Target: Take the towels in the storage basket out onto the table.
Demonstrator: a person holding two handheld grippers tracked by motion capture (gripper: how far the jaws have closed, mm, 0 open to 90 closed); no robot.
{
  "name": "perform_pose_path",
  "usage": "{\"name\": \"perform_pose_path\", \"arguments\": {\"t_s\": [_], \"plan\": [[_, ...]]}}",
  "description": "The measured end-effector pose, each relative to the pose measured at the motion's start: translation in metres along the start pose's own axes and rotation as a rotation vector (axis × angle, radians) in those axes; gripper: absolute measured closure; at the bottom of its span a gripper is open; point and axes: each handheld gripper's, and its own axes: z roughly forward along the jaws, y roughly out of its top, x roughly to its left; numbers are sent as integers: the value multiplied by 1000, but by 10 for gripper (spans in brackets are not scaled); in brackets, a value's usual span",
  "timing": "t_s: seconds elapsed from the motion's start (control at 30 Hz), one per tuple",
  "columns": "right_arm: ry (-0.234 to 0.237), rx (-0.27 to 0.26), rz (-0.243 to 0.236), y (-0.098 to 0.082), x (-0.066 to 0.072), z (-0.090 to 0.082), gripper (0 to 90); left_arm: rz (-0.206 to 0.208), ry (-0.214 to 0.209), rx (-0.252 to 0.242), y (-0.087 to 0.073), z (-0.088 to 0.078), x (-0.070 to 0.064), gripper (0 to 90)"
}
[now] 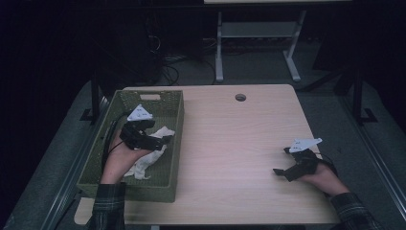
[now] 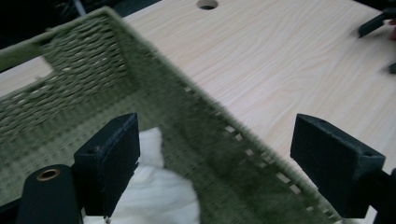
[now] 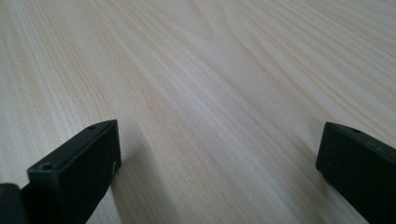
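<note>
A green woven basket (image 1: 174, 143) stands on the left part of the light wood table (image 1: 230, 139). Inside it lies a crumpled white cloth (image 1: 148, 160). My left gripper (image 1: 165, 139) hovers inside the basket above the cloth, open. In the left gripper view its jaws stand wide apart with the cloth (image 2: 159, 196) below the left jaw and the basket's right wall (image 2: 219, 154) between them. My right gripper (image 1: 282, 163) rests low over the table at the right, open; the right gripper view shows bare wood (image 3: 210, 93) between its jaws.
A round cable hole (image 1: 240, 97) sits near the table's far edge. Beyond the table stands a white-framed desk (image 1: 258, 33) on a dark floor with cables. The basket has a handle cutout (image 1: 150, 97) in its far wall.
</note>
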Motion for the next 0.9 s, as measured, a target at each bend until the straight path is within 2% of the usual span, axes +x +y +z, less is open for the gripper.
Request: {"name": "perform_pose_path", "arguments": {"t_s": [0.07, 0.43, 0.67, 0.8, 0.83, 0.9], "plan": [[0, 0, 0, 0, 0, 0, 0, -5, 13, -2, -3, -1, 4, 152], [0, 1, 0, 0, 0, 0, 0, -34, 54, 61, -29, 4, 33, 152], [0, 0, 0, 0, 0, 0, 0, -69, 60, 95, -42, 11, 45, 152], [0, 1, 0, 0, 0, 0, 0, -73, 71, 118, -47, 14, 49, 152], [0, 1, 0, 0, 0, 0, 0, -78, 86, 148, -51, 17, 52, 152], [0, 1, 0, 0, 0, 0, 0, -86, 94, 179, -55, 20, 55, 152]]}}
